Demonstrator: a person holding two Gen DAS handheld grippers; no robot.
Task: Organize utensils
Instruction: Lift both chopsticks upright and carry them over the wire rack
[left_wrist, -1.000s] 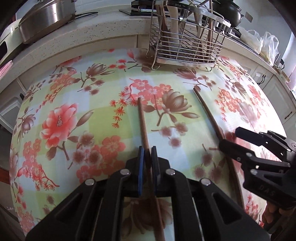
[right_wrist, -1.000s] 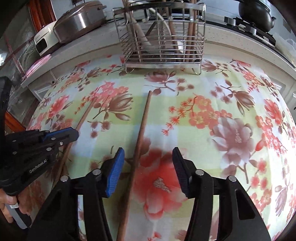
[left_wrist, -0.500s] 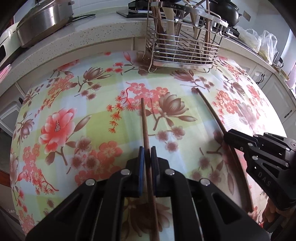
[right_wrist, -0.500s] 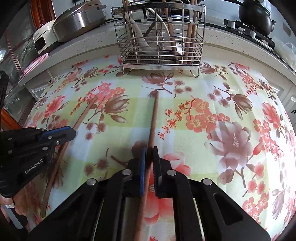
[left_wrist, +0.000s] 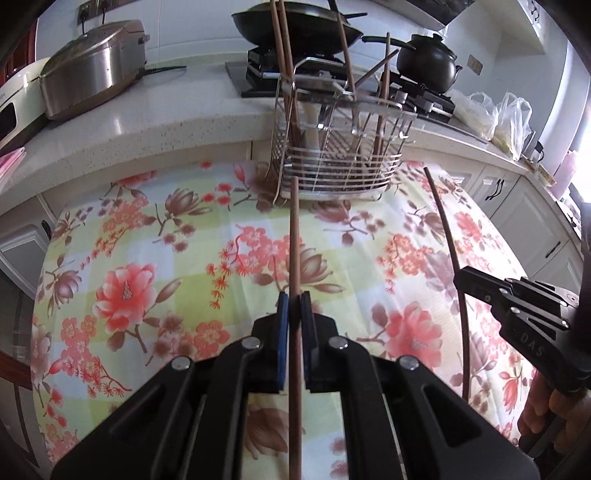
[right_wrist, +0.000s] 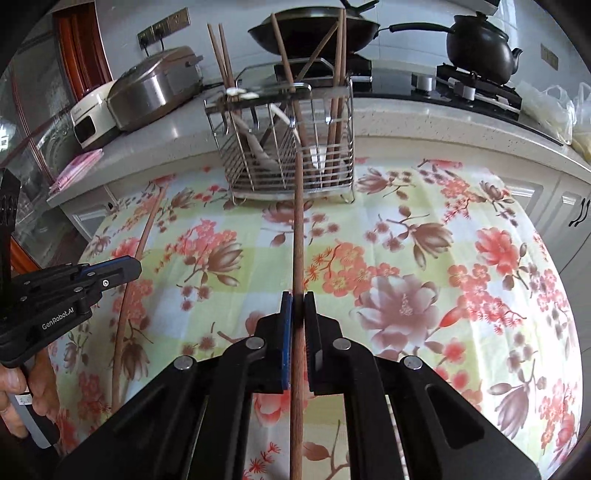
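My left gripper is shut on a brown wooden chopstick that points at the wire utensil rack at the table's far edge. My right gripper is shut on a second brown chopstick, also pointing at the rack. Both sticks are held above the floral tablecloth. The rack holds several chopsticks and white spoons. Each gripper shows in the other's view: the right one with its stick, the left one with its stick.
Behind the rack runs a counter with a steel rice cooker, a wok on the stove, a black kettle and plastic bags. The floral tablecloth covers the table. White cabinets stand at the right.
My right gripper has shut on its chopstick. Both grippers have lifted their chopsticks off the cloth and tilted up towards the rack.
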